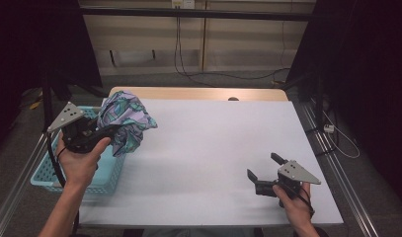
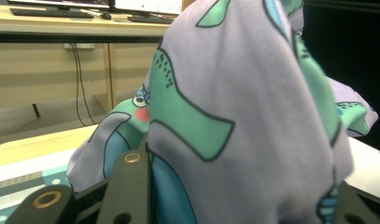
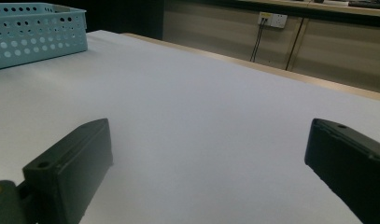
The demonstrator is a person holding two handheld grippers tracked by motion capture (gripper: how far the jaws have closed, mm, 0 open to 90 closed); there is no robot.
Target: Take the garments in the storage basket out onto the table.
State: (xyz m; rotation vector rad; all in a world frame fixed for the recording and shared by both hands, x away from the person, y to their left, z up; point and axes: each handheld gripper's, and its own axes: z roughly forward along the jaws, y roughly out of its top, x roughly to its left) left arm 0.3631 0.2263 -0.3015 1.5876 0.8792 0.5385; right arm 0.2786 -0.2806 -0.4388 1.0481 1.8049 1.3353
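Note:
A crumpled lilac cloth (image 1: pixel 125 120) with green and blue cartoon shapes hangs in the air at the table's left side, above the near edge of a light blue basket (image 1: pixel 45 170). My left gripper (image 1: pixel 109 131) is shut on this cloth; in the left gripper view the cloth (image 2: pixel 243 112) bulges up between the two black jaws and hides most of the right one. My right gripper (image 1: pixel 263 168) rests low over the white table at the front right, open, with bare table between its jaws (image 3: pixel 211 154).
The white table sheet (image 1: pixel 218 148) stretches between the two hands. The perforated blue basket (image 3: pixel 36 32) stands at the left edge, partly overhanging it. Dark curtains and metal rails flank the table; cables lie on the floor behind.

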